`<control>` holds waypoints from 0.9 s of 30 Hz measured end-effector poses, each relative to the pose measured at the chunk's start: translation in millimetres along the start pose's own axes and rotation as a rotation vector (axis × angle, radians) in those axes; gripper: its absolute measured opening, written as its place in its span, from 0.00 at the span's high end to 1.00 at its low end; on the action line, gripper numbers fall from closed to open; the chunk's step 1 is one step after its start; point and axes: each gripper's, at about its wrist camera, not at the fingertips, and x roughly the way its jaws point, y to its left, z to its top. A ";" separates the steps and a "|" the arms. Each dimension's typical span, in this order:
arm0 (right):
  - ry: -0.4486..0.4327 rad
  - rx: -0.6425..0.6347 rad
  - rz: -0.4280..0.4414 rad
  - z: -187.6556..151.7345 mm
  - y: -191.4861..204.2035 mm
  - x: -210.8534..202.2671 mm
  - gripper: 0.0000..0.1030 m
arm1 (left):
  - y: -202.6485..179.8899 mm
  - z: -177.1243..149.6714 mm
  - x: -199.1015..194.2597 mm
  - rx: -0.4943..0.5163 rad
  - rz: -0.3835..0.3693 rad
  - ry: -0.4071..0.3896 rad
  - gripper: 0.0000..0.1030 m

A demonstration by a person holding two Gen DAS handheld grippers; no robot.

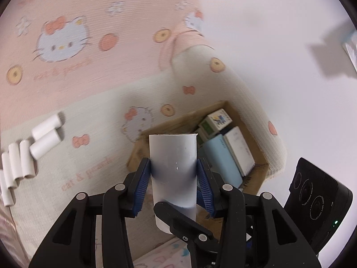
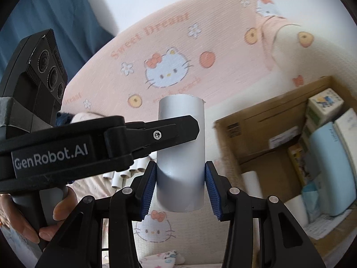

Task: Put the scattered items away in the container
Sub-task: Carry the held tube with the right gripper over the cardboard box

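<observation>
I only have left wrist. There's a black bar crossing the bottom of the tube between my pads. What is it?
Observer: That is a finger of the right gripper. In the right wrist view its blue pads sit against both sides of the same tube, lower down than the left gripper crosses it.
Operator: The tube hides the near part of the box for me. Anything in there yet?
Observer: Yes. Two white tubes already lie in the cardboard box, the second one closer to the camera.
</observation>
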 end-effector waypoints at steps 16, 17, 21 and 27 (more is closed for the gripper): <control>-0.039 0.090 -0.024 11.0 -94.2 -52.8 0.60 | -80.2 4.8 73.2 0.121 -0.054 0.179 0.55; -0.039 0.098 -0.027 10.1 -98.7 -54.9 0.60 | -83.3 4.5 77.9 0.116 -0.064 0.191 0.55; -0.021 0.104 -0.054 10.5 -109.6 -58.5 0.60 | -92.7 4.5 93.4 0.105 -0.068 0.224 0.55; 0.055 0.065 -0.073 15.1 -115.4 -47.4 0.61 | -91.9 2.1 108.9 0.124 -0.045 0.251 0.55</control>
